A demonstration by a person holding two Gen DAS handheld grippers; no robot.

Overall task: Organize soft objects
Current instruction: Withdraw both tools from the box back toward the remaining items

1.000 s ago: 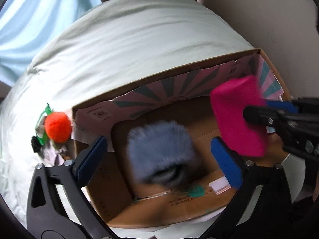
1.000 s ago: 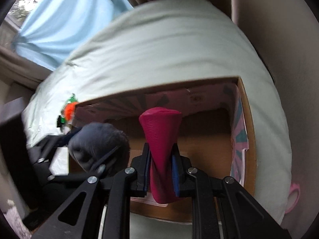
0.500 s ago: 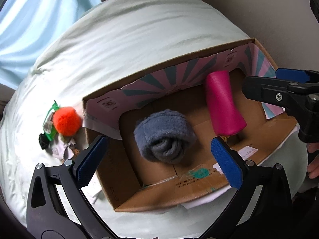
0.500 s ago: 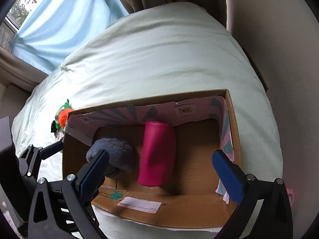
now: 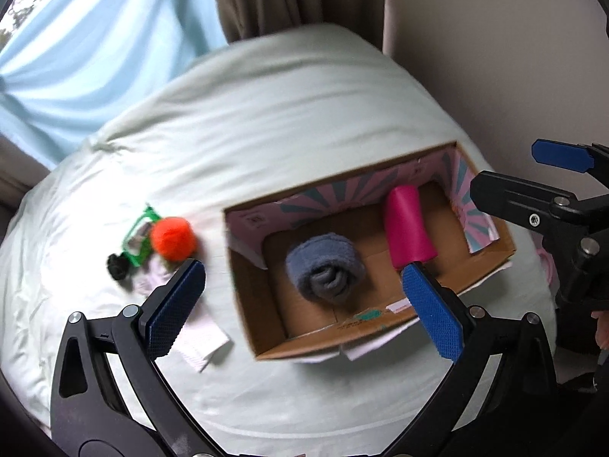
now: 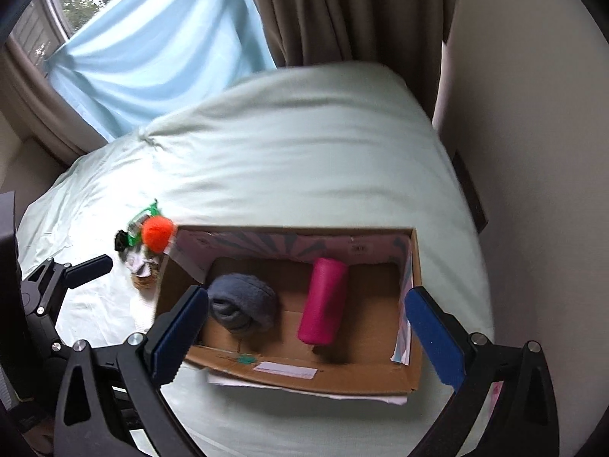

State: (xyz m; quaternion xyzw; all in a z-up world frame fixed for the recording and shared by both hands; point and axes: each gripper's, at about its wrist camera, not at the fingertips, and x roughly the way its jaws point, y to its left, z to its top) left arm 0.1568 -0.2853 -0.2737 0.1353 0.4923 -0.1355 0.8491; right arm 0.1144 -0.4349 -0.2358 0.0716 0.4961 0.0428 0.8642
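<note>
We hold both tools, left (image 5: 300,297) and right (image 6: 304,327), wide and empty; grey roll (image 6: 243,302) and pink roll (image 6: 323,301) lie boxed; orange pompom (image 5: 172,238) remains on the bed.

The box (image 6: 304,375) is brown with a pink and teal striped lining. It holds a grey-blue roll (image 6: 243,302) and a magenta roll (image 6: 322,302). The pompom (image 5: 173,238) is orange.

A rolled grey fleece bundle (image 5: 324,265) and a pink fabric roll (image 5: 408,227) lie apart inside an open cardboard box (image 5: 262,333). An orange pompom (image 5: 172,237) rests outside, left of it.
</note>
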